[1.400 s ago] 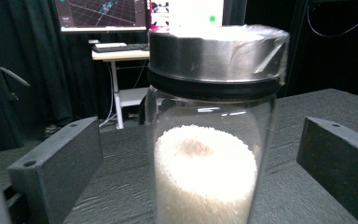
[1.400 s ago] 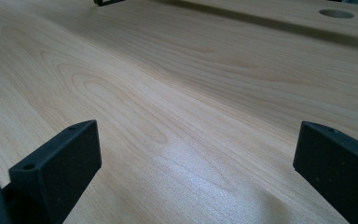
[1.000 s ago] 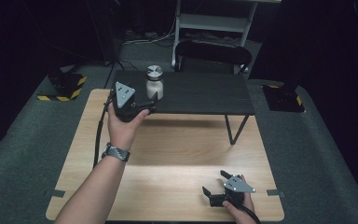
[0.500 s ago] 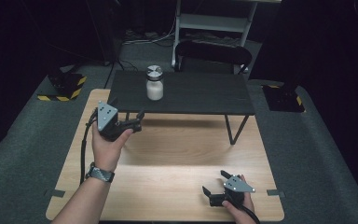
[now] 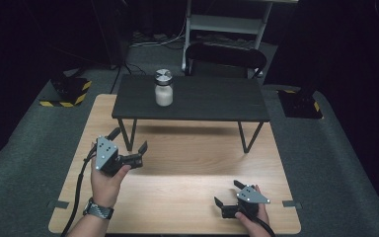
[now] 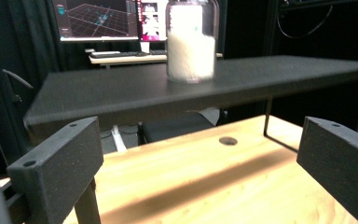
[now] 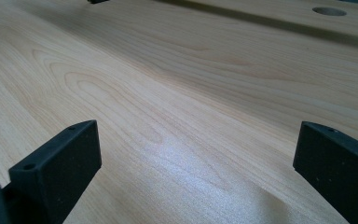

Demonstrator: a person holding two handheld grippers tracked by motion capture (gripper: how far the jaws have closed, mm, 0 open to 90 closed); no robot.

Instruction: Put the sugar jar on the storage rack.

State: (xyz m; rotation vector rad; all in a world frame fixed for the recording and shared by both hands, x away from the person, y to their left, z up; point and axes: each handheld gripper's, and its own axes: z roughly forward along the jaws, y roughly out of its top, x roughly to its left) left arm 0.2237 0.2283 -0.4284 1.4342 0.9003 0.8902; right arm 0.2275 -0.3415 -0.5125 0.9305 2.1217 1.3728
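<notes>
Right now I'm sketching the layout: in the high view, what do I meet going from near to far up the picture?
Right gripper → left gripper → black table → jar → chair

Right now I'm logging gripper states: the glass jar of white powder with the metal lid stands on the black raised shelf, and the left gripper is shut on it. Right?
Not quite. The glass jar of white powder does stand on the black raised shelf, but the left gripper is open and well apart from it, over the light wooden table. The high view shows this.
</notes>
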